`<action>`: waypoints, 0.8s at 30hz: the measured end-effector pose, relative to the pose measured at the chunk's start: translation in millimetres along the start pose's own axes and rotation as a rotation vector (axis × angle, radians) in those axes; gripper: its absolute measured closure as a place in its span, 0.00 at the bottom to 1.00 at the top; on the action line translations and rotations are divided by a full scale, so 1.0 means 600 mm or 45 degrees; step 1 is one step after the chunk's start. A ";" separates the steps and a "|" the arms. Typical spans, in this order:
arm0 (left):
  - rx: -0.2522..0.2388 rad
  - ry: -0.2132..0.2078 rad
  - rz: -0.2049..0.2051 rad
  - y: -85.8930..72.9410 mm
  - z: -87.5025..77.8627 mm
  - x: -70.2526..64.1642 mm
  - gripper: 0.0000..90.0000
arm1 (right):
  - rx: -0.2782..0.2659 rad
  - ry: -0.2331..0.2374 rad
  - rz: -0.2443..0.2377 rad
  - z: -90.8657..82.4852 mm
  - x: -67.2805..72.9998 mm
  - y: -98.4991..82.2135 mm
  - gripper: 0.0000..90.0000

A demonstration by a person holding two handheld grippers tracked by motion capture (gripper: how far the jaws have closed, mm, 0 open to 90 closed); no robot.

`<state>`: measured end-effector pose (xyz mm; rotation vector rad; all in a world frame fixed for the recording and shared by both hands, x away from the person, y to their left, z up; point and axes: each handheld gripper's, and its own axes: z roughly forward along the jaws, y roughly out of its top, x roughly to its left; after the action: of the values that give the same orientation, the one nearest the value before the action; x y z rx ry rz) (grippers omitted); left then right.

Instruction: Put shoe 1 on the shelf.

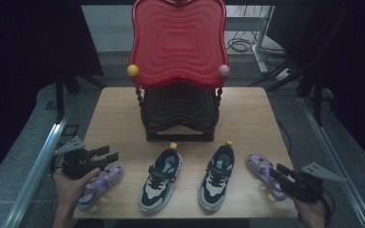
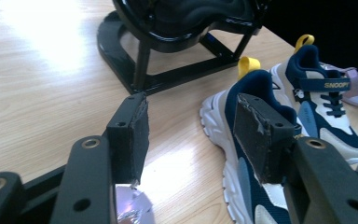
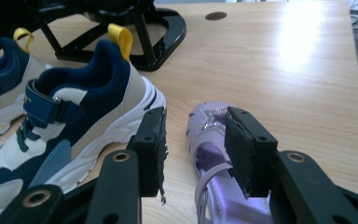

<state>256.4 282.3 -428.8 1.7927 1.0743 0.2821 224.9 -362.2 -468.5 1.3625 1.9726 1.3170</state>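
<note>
We see four shoes in a row near the front edge of the table (image 1: pixel 114 102): two purple sandals on the outside and two navy-and-white sneakers between them. The left sandal (image 1: pixel 102 183) lies at the front left corner, its toe close to the front edge, and the right sandal (image 1: pixel 262 170) lies near the right edge. Between the left sneaker (image 1: pixel 161 179) and the right sneaker (image 1: pixel 217 176) there is a bare gap of wood, and narrower gaps part each sneaker from the sandal beside it. Behind the row stands one rack (image 1: pixel 178 121) with a black lower tray and a red upper tray (image 1: pixel 178 40), one yellow ball (image 1: pixel 132 70) and one pink ball (image 1: pixel 223 70) at its corners; bare wood runs on both sides of the rack to the table's edges. The surface is pale wood grain, with grey floor, a metal rail at the left and cables beyond the far edge, all in a dim room. We hold the left gripper (image 1: pixel 108 156) over the left sandal with its jaws spread and nothing pinched; in the left gripper view they frame bare wood and a sneaker's heel. The right gripper (image 1: pixel 274 172) is at the right sandal, jaws spread on either side of it, the pads not pressing on it as far as the right gripper view shows.
</note>
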 end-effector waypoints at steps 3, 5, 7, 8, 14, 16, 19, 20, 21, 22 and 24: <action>-0.021 0.011 0.001 -0.009 -0.021 0.003 0.51 | 0.026 0.010 -0.013 0.010 0.000 -0.005 0.64; -0.026 0.011 -0.001 -0.012 -0.027 0.005 0.51 | 0.027 0.006 -0.013 0.011 0.000 -0.006 0.64; -0.034 0.020 -0.012 -0.022 -0.039 0.007 0.51 | 0.023 0.005 -0.013 0.011 -0.001 -0.007 0.64; -0.036 0.029 -0.020 -0.027 -0.045 0.009 0.51 | 0.021 0.005 -0.011 0.009 -0.002 -0.007 0.64; -0.031 0.082 -0.050 -0.064 -0.082 0.025 0.51 | 0.000 -0.014 0.014 -0.004 -0.012 -0.013 0.64; -0.028 0.088 -0.055 -0.069 -0.086 0.027 0.51 | -0.003 -0.016 0.021 -0.005 -0.014 -0.014 0.64; -0.014 0.103 -0.053 -0.086 -0.097 0.033 0.51 | -0.004 -0.022 0.026 -0.003 -0.015 -0.017 0.64; -0.012 0.106 -0.051 -0.089 -0.099 0.034 0.51 | 0.000 -0.019 0.024 -0.003 -0.014 -0.017 0.64; -0.008 0.110 -0.050 -0.093 -0.101 0.035 0.51 | 0.001 -0.017 0.021 -0.003 -0.013 -0.017 0.63; -0.006 0.116 -0.047 -0.096 -0.103 0.035 0.51 | 0.002 -0.018 0.019 -0.003 -0.013 -0.017 0.63; -0.003 0.122 -0.042 -0.100 -0.106 0.036 0.51 | 0.001 -0.022 0.020 -0.003 -0.012 -0.017 0.63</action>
<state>197.9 346.2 -453.7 1.7725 1.1692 0.3524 221.6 -369.9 -478.0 1.3879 1.9553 1.3074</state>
